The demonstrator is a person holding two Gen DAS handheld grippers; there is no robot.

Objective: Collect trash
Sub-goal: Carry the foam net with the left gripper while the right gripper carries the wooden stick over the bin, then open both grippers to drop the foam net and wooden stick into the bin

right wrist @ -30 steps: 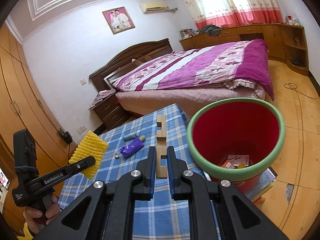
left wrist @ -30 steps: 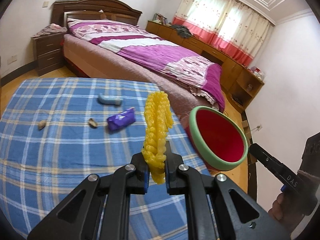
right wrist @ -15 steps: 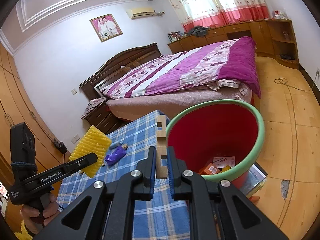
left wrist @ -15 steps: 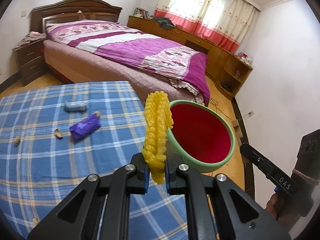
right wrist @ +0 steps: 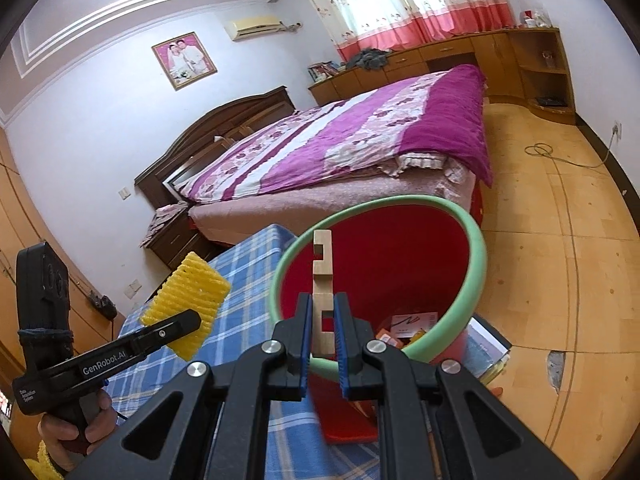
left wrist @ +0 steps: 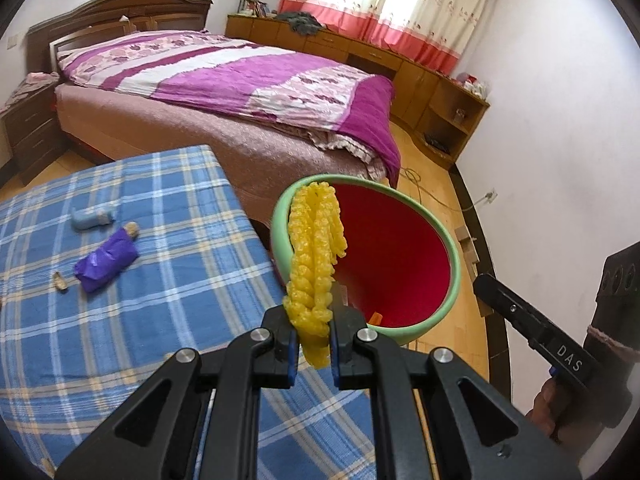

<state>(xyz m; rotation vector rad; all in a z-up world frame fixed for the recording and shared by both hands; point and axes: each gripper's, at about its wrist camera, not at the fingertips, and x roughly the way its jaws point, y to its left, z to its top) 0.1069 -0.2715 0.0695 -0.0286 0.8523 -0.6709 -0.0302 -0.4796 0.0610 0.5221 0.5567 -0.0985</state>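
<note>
My left gripper (left wrist: 314, 340) is shut on a yellow foam net (left wrist: 316, 256) and holds it upright at the near rim of the red bin with a green rim (left wrist: 448, 240). My right gripper (right wrist: 323, 334) is shut on a notched wooden piece (right wrist: 322, 276) and holds it over the bin's (right wrist: 478, 264) near rim. The foam net (right wrist: 186, 300) and the left gripper (right wrist: 176, 326) also show in the right wrist view. A purple wrapper (left wrist: 106, 260), a light blue piece (left wrist: 93, 218) and small shell bits (left wrist: 60, 280) lie on the blue checked tablecloth (left wrist: 160, 300).
The bin holds paper and orange scraps (right wrist: 408, 328). A bed with a purple cover (left wrist: 240, 80) stands behind the table. The right gripper's handle (left wrist: 560, 360) is at the right. Books (right wrist: 488, 352) lie on the wooden floor (right wrist: 560, 240) beside the bin.
Both grippers have moved towards the bin with their loads. The bin now looks larger and nearer in both views, and the wooden piece now stands over its opening.
</note>
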